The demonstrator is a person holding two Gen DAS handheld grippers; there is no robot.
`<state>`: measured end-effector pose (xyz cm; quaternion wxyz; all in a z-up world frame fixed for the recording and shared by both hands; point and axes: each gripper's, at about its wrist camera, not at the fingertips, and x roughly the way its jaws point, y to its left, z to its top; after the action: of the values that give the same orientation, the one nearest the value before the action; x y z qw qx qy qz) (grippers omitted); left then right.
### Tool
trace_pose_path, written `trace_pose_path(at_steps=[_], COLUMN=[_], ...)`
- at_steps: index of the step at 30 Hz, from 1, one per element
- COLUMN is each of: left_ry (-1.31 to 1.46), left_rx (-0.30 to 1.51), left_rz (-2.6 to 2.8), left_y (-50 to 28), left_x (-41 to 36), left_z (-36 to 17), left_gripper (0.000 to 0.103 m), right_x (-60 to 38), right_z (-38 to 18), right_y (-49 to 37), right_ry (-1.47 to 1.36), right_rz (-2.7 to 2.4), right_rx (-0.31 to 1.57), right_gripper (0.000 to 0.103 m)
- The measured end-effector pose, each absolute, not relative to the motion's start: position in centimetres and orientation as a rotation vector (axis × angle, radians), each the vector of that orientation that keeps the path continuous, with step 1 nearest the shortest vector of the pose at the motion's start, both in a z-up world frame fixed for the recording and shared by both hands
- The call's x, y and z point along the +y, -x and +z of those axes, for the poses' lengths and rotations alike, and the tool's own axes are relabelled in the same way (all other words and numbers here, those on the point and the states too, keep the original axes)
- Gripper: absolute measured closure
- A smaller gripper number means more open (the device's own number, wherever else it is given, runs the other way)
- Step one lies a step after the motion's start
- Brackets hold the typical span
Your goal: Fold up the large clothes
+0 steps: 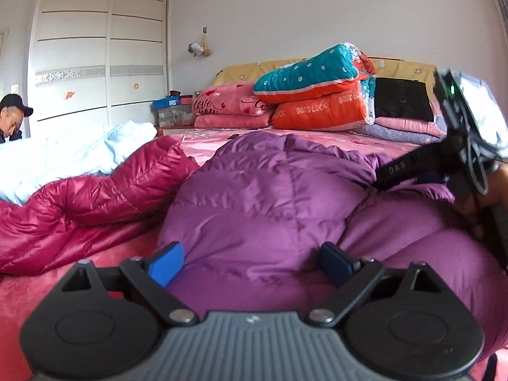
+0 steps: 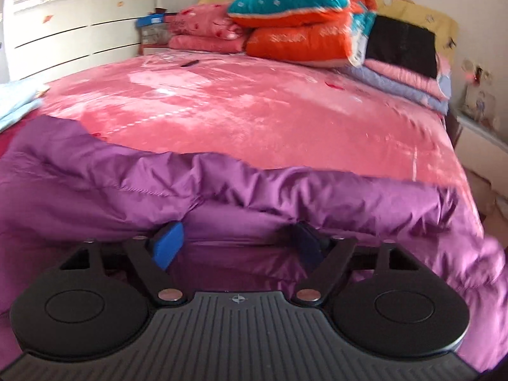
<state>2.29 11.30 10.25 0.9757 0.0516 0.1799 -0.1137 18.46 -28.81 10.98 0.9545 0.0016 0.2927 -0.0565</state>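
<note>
A puffy purple down jacket lies bunched on the pink bed. My left gripper is open, its blue fingertips pressed against the jacket's near bulge with fabric between them. The right gripper body shows at the right edge of the left wrist view, resting on the jacket. In the right wrist view the jacket spreads across the near bed, folded over itself. My right gripper is open, fingertips wide apart under the jacket's folded edge.
A shiny red down jacket and a light blue garment lie to the left. Folded quilts are stacked at the headboard. A person in a black cap sits far left. A white wardrobe stands behind. A pink bedspread covers the bed.
</note>
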Motion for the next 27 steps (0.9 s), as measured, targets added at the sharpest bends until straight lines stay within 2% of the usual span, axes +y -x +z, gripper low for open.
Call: trace_pose_path(at_steps=[11,17,21,27], left_ry=[-0.096,-0.082,-0.082,-0.095], left_rx=[0.397,0.403,0.403,0.395], left_rz=[-0.235,-0.232,-0.231,-0.235], left_y=[-3.0,-2.9,-2.9,-3.0], left_x=[11.1,11.3,11.3,11.2], left_z=[9.9,9.8,9.7,9.5], left_gripper=[0.008,0.009,0.008,0.008], right_x=[-30.3,-31.7,-34.1,-37.3], right_z=[8.7,11.7,12.4,10.0], right_y=[-17.1,-13.5,-14.2,-16.3], right_ry=[-0.053,-0.108,-0.094,-0.141], right_rz=[-0.096,-0.213,-0.328,-0.371], right_rx=[0.543,0.493,0.514,0.599], right_gripper=[0.000,0.000,0.000,0.000])
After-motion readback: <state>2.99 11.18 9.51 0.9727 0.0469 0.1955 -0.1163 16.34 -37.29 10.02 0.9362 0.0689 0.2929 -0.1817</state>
